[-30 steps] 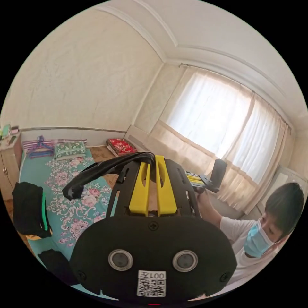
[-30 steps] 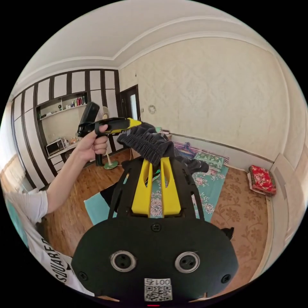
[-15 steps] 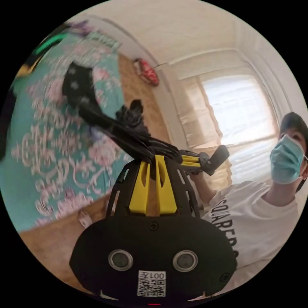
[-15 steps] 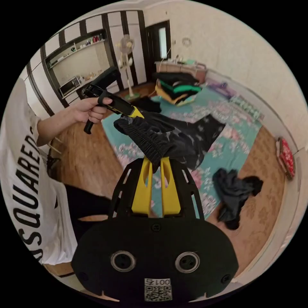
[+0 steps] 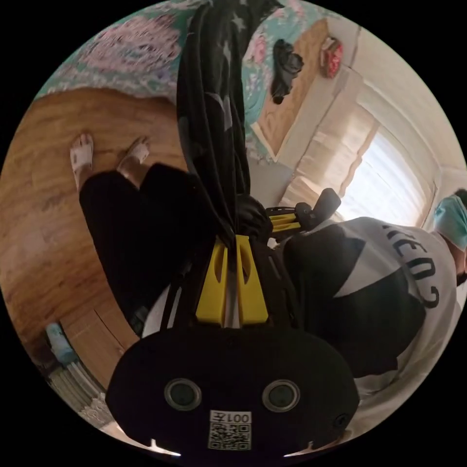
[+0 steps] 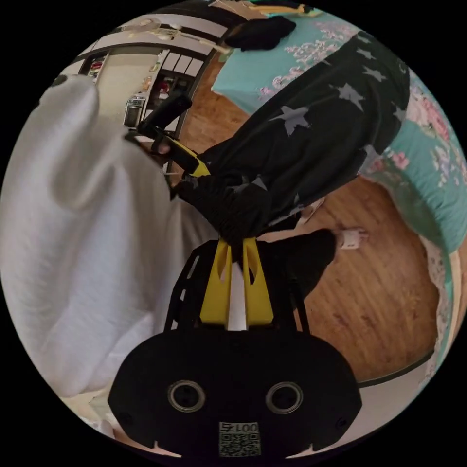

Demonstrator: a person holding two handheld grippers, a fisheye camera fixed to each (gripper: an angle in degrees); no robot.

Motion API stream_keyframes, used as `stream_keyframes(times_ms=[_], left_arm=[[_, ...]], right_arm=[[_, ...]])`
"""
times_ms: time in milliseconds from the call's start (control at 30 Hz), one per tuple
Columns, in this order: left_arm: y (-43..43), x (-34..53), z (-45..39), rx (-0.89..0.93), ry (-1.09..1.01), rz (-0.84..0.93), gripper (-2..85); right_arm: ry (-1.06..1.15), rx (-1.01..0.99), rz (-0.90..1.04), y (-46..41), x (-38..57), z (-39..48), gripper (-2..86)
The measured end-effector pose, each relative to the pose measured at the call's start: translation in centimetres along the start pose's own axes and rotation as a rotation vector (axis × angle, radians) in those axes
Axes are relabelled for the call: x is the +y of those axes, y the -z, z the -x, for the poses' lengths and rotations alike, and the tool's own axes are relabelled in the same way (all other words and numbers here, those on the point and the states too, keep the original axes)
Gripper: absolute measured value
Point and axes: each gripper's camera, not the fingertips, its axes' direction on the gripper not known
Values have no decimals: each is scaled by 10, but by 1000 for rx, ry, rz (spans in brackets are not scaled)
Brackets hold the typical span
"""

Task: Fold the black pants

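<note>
Both grippers, left gripper point(image 5: 232, 238) & right gripper point(image 6: 237, 242), pinch the black pants point(image 6: 311, 131) waistband, legs hanging past the tips; I'd keep tension even w/ both while laying them flat.

The black pants point(image 5: 214, 121) are made of dark fabric with pale grey stars printed on them, and they have a gathered elastic waistband point(image 6: 228, 209). They are held up in the air by the waistband, which is bunched together, and the rest of the fabric hangs from it in long folds. The lower part of the pants reaches to the bed with the turquoise flowered cover point(image 6: 428, 146), where the legs seem to rest.
</note>
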Motion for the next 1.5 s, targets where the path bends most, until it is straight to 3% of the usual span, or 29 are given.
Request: stream_keyframes(times_ms=[100, 267, 467, 533, 633, 800, 900, 1000, 1167, 1333, 1500], left_arm=[[25, -5, -14, 30, -17, -17, -15], [108, -94, -94, -30, -288, -63, -13], [224, -289, -228, -224, -567, -206, 11], [262, -382, -245, -272, -509, -294, 54], [291, -451, -217, -326, -265, -424, 103], [304, -414, -184, -337, -300, -612, 112], [284, -362, -159, -356, -276, -571, 114], [253, -313, -143, -390, -251, -511, 115], [215, -294, -153, -580, -289, -412, 106], [209, -300, -178, -822, -326, -384, 5], [246, -258, -204, -761, -392, -455, -7]], right_arm=[[1, -30, 40, 7, -23, 5, 33], [118, 44, -116, 92, -100, -25, 33], [232, 505, -418, 270, -254, -108, 42], [143, 653, -448, 318, -338, -169, 55], [-88, 648, -363, 340, -416, -264, 78], [-61, 688, -488, 347, -386, -285, 99], [-90, 673, -483, 327, -330, -287, 117], [-141, 511, -433, 285, -283, -284, 136], [-257, 345, -422, 227, -265, -257, 158], [-365, 462, -415, 192, -293, -242, 61], [-341, 383, -562, 218, -263, -219, 22]])
